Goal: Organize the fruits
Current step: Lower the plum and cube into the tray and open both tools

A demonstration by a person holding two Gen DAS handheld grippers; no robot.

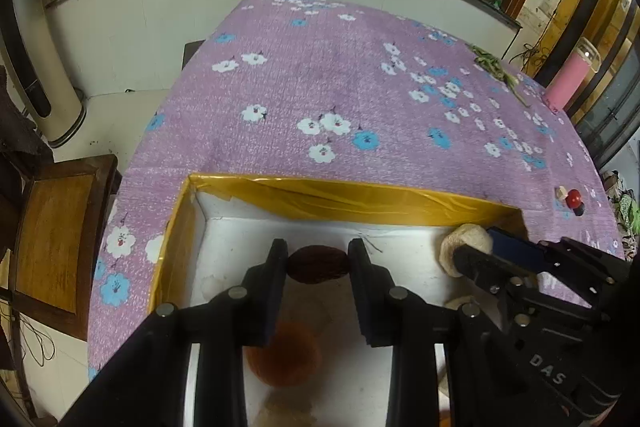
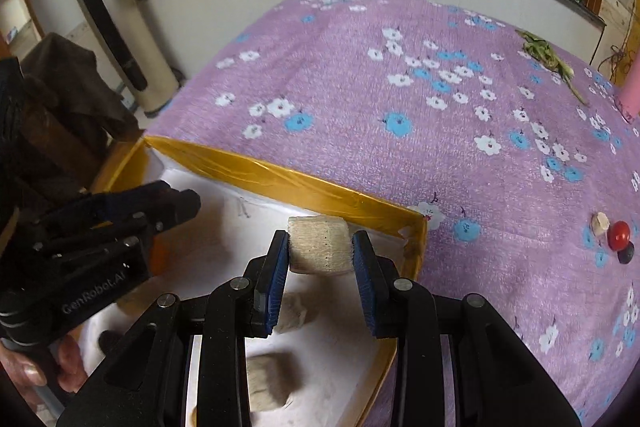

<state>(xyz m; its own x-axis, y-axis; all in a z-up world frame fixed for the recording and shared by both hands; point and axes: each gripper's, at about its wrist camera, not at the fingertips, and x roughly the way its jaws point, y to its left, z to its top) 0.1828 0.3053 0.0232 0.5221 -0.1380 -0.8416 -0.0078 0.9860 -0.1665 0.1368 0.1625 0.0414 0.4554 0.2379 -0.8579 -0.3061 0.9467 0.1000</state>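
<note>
- Left claw point(image 1: 318, 263) pinches a dark brown, ridged fruit point(image 1: 318, 264) between its pads, held over the white floor of the yellow-rimmed box point(image 1: 320, 197); below the fingers lies a blurred orange fruit point(image 1: 284, 355).
- Right claw point(image 2: 320, 249) grips a pale, fibrous cylindrical piece point(image 2: 319, 245) above the same box point(image 2: 280, 175) — near its right corner; two similar pale chunks point(image 2: 266, 381) lie on the floor beneath.
- Beyond the box, on the purple floral cloth point(image 2: 440, 131) covering the tabletop, a small cluster sits well apart to the right: a red ball point(image 2: 619, 234), a dark one and a beige piece touching.
- Farthest off — green stalks point(image 2: 548, 57); a pink cylinder point(image 1: 566, 83).
</note>
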